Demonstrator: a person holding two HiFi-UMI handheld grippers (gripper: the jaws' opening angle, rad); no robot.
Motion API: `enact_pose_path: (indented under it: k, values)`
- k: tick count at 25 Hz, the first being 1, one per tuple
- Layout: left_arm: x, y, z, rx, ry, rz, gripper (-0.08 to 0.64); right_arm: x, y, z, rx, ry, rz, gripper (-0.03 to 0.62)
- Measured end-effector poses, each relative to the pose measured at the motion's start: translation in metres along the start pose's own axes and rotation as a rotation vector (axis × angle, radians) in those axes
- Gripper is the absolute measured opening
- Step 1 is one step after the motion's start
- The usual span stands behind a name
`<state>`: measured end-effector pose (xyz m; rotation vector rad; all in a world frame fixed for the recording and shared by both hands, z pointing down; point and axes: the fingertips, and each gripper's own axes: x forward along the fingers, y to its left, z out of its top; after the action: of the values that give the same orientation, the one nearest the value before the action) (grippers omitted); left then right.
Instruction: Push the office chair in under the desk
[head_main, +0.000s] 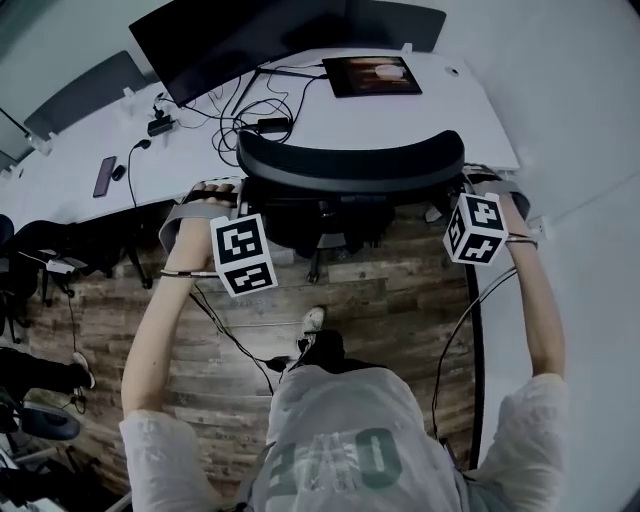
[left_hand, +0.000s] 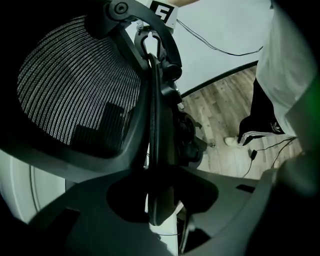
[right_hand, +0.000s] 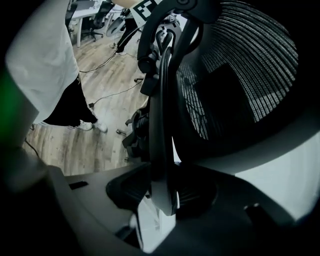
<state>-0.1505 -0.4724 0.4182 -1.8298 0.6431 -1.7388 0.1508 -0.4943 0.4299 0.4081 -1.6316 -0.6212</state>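
The person stands on the near side of the office chair (head_main: 350, 162), facing the white desk (head_main: 470, 110), with an arm stretched to each side of the chair's back. The left gripper (left_hand: 160, 200) is clamped on the left edge of the backrest frame (left_hand: 154, 115): its own view shows the thin dark rim running down between the two jaws, which press it from both sides, with the striped mesh (left_hand: 75, 85) spreading away to one side. The right gripper (right_hand: 162, 192) holds the opposite edge of the frame in the same way, jaws closed on the rim. From the head view, the curved top of the backrest lies along the near edge of the desk, in line with the monitor (head_main: 230, 40) and the tangle of cables (head_main: 245, 115) on the far side, while the wheeled base (head_main: 330, 225) shows over the wooden floor (head_main: 400, 300) just near of the desk edge. The push looks largely done (the seat itself is hidden under the backrest, so how deep it sits cannot be read). What is probably left is a short final shove, if any room remains, and then opening both grippers to let go.
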Motion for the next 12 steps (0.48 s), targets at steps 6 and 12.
enact_pose_path:
  k: [6, 12]
  values:
    - [0.025, 0.029, -0.011, -0.022, -0.006, 0.014, 0.149, 0.020, -0.031, 0.004, 0.006, -0.061, -0.036, 0.143]
    - [0.038, 0.045, -0.004, -0.033, -0.017, 0.019, 0.152, 0.041, -0.055, -0.007, 0.002, -0.052, -0.029, 0.150]
